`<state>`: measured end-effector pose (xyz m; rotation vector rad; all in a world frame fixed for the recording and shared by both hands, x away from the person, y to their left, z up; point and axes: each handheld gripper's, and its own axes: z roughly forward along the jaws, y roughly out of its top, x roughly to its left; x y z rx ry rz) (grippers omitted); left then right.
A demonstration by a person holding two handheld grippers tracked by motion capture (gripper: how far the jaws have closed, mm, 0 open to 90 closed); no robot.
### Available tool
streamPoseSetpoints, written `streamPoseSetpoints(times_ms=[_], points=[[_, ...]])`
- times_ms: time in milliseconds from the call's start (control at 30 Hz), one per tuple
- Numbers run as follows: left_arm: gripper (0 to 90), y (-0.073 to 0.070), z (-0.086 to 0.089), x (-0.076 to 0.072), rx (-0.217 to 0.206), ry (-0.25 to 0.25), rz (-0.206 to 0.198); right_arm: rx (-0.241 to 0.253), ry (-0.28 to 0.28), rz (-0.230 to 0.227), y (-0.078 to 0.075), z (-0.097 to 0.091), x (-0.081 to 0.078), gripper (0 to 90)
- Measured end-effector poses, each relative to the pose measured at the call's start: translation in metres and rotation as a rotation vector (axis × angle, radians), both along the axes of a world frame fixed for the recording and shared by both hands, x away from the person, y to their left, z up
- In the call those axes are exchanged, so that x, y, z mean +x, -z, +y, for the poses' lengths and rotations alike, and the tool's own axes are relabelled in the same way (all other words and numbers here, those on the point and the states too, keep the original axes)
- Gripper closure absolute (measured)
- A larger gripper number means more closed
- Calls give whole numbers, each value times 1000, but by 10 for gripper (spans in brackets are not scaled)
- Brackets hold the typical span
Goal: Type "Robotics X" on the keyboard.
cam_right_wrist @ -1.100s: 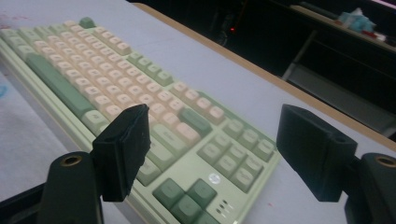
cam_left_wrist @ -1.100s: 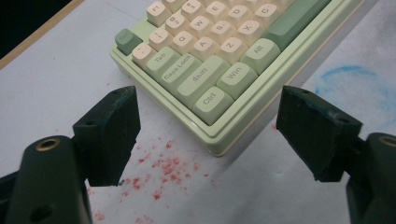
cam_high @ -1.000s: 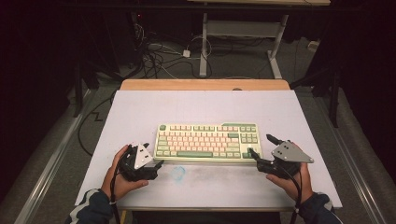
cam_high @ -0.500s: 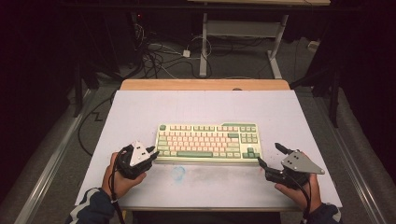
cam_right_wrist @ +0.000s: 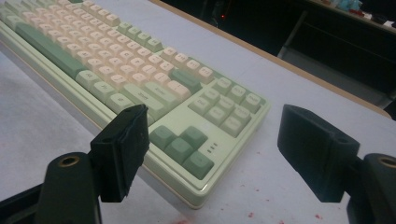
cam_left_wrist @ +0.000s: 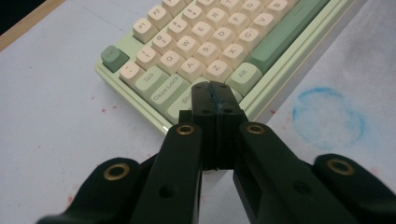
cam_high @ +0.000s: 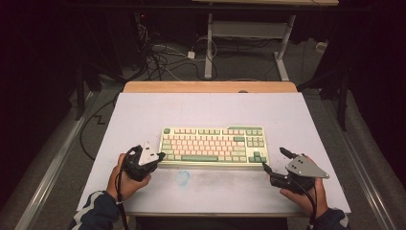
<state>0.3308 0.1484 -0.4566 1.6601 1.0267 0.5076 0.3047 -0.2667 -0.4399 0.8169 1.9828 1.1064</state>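
Note:
A pale green keyboard [cam_high: 213, 143] with cream and green keys lies in the middle of the white table top [cam_high: 143, 115]. My left gripper [cam_high: 160, 155] sits at its front left corner. In the left gripper view the left gripper [cam_left_wrist: 215, 100] has just been closing and now stands shut, pads together with nothing between them, its tips over the keyboard [cam_left_wrist: 196, 56] by the Shift key. My right gripper [cam_high: 273, 158] is open off the front right corner. In the right gripper view the right gripper [cam_right_wrist: 224, 154] has jaws wide apart, with the arrow-key corner of the keyboard [cam_right_wrist: 187, 144] beyond them.
A faint blue ring stain [cam_high: 182, 178] marks the table in front of the keyboard. A wooden strip [cam_high: 210, 87] edges the far side of the table. Behind it, cables [cam_high: 163, 57] lie on the floor near a desk frame [cam_high: 209, 48].
The left gripper's jaws have gone from open to shut beside the keyboard's left corner. The right hand has drawn back slightly toward the table's front edge.

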Motion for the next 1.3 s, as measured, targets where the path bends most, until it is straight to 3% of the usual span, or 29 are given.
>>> streamPoseSetpoints(times_ms=[233,367,600,733,867,1300], points=[[874,-6,-17,12,13,31,22,-14,-5,7,2,3,1,258],[874,-12,-27,17,9,69,57,-21,-8,15,4,4,2,258],[874,-14,-51,30,31,98,64,-34,-16,20,6,6,3,258],[874,-17,-61,40,24,106,66,-44,-18,34,8,6,3,259],[875,-13,-75,48,68,114,53,-54,-23,35,9,6,4,259],[875,-2,-97,72,89,115,90,-72,-36,54,12,8,6,259]])
